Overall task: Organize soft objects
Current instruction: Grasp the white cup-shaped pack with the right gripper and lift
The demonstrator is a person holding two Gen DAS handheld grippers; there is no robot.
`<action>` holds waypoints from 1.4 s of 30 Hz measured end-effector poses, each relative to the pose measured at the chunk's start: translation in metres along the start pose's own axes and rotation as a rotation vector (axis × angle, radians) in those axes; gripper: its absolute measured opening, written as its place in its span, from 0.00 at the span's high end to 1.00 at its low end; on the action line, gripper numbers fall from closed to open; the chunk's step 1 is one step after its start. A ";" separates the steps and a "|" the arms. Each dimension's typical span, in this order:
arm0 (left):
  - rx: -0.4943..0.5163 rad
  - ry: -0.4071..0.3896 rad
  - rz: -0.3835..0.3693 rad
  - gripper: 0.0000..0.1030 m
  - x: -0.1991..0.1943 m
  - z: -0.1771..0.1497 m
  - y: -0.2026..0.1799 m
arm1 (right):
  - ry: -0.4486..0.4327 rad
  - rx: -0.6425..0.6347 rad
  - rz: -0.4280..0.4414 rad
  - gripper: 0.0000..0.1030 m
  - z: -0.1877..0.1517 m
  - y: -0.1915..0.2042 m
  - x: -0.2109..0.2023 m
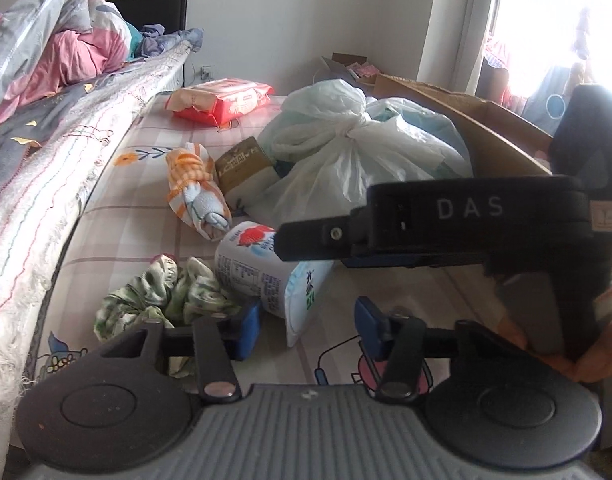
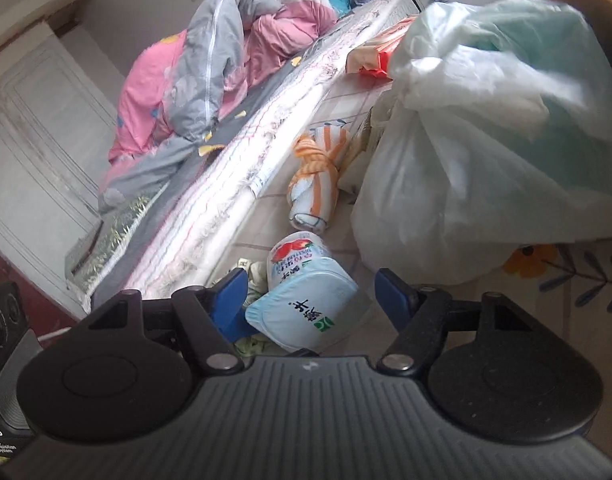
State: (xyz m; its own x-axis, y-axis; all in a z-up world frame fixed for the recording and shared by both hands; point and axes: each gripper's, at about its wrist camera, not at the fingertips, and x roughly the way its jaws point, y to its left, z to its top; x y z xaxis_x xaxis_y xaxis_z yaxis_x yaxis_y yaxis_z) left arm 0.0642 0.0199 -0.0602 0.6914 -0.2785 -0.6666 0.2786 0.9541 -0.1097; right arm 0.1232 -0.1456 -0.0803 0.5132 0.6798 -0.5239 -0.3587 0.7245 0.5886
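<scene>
Right wrist view shows our right gripper (image 2: pixel 310 300) with its jaws wide around the lying milk pouch (image 2: pixel 301 300), pads not touching it. Its long axis runs away from us, flat base nearest. Our left gripper (image 1: pixel 308 326) gapes beside the crumpled green cloth (image 1: pixel 165 300), holding nothing.

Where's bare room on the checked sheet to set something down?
Free: the sheet between the rolled blanket edge, the orange striped towel and the green cloth. Crowded: around the yogurt cup and white plastic bag.
</scene>
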 end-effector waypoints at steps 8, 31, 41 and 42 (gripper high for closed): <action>-0.055 0.036 0.008 0.74 0.003 0.000 0.009 | 0.007 0.019 0.024 0.34 -0.006 -0.006 0.016; -0.304 -0.006 -0.067 0.77 -0.014 0.027 0.058 | 0.072 0.241 0.093 0.73 0.009 -0.009 0.005; -0.284 -0.041 -0.060 0.78 -0.036 0.037 0.050 | 0.068 0.186 0.084 0.78 0.017 0.006 0.000; -0.274 -0.045 -0.054 0.78 -0.040 0.039 0.047 | 0.069 0.182 0.087 0.78 0.018 0.008 -0.003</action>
State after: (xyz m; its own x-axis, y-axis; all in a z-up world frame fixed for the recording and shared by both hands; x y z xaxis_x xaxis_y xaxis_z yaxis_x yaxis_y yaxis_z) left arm 0.0756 0.0714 -0.0097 0.7113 -0.3282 -0.6216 0.1291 0.9302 -0.3435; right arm 0.1323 -0.1438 -0.0626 0.4299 0.7494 -0.5036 -0.2490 0.6345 0.7317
